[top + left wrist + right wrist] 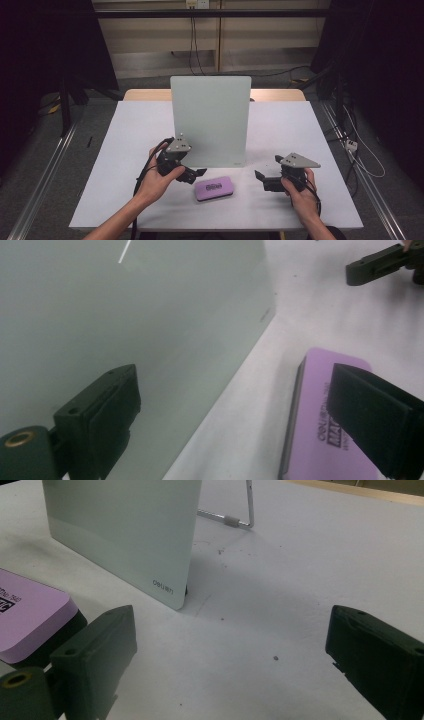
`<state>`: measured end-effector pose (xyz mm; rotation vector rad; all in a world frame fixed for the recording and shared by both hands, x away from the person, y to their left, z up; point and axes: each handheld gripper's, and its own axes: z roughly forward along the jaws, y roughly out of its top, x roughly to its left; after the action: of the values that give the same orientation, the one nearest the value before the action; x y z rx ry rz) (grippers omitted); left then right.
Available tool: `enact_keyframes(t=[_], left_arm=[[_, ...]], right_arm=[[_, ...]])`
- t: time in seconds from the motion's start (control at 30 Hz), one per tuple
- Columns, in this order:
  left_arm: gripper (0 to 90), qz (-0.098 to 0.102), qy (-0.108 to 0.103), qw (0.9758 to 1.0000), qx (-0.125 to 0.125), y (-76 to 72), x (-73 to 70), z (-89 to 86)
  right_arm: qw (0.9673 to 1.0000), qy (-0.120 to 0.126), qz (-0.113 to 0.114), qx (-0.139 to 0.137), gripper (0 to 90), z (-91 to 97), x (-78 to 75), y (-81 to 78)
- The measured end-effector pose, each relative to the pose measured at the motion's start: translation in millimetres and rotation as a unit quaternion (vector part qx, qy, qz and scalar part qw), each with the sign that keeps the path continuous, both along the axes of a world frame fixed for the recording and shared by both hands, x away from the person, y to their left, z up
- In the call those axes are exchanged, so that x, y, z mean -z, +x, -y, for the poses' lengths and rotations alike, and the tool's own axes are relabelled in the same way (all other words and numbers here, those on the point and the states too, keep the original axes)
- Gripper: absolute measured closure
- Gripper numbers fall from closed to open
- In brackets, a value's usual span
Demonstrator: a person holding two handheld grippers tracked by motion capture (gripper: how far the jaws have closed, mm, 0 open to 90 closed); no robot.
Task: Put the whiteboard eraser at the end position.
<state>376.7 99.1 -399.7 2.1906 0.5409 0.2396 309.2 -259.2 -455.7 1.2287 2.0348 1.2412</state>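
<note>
**Both grippers open beside the purple eraser**

I hold my left gripper (194,174) low over the white counter (125,150), just to the left of the purple eraser (214,188). Its jaws are spread apart with nothing between them. In the left gripper view, one jaw sits in front of the pale green board (125,315) and the other hangs over the near end of the purple eraser (320,415); I cannot tell from that view whether the jaw is touching the eraser's top or only hovering above it, since the jaw hides the contact.

My right gripper (261,178) is on the other side of the eraser, near it but apart, with its jaws pointing left toward it. They too stand wide, released and empty. Between them, in the right gripper view, I see bare counter (300,555) and, further off, the lower corner of the board (125,530) with a small printed mark on it. A thin metal stand leg (235,520) props the board from behind.

The eraser lies flat on the counter, just in front of the upright board and a little toward its right half, between my two grippers. Its purple top carries dark print, and a darker layer shows beneath it along the edge in the right gripper view (30,615).
</note>
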Motion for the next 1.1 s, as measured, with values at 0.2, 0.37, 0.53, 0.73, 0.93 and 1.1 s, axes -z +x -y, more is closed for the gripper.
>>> enact_keyframes(t=[0.2,0.37,0.53,0.73,0.93,1.1], left_arm=[[6.6,0.011,-0.024,0.9982,-0.054,-2.7,-0.7,-20.6],[6.5,0.017,-0.034,0.9964,-0.075,-5.3,-2.2,-42.8],[6.1,0.016,-0.044,0.9942,-0.097,-8.1,-0.4,-64.5],[6.1,0.018,-0.052,0.9906,-0.125,-13.4,2.0,-85.1],[5.8,0.021,-0.058,0.9869,-0.149,-20.7,11.0,-102.4],[5.8,0.012,-0.071,0.9824,-0.172,-24.3,19.8,-115.8]], right_arm=[[1.0,-0.002,0.0,-0.002,6.1,0.1,0.1,-0.1],[1.0,-0.002,-0.001,-0.002,6.1,-0.5,0.0,-0.4],[1.0,-0.002,-0.003,-0.001,6.1,-1.7,0.4,-0.4],[1.0,-0.003,-0.003,0.0,6.0,-1.8,0.6,-0.3],[1.0,-0.004,-0.003,0.002,6.0,-1.4,0.6,-1.9],[1.0,-0.003,-0.005,0.004,6.0,-1.0,0.6,-2.9]])
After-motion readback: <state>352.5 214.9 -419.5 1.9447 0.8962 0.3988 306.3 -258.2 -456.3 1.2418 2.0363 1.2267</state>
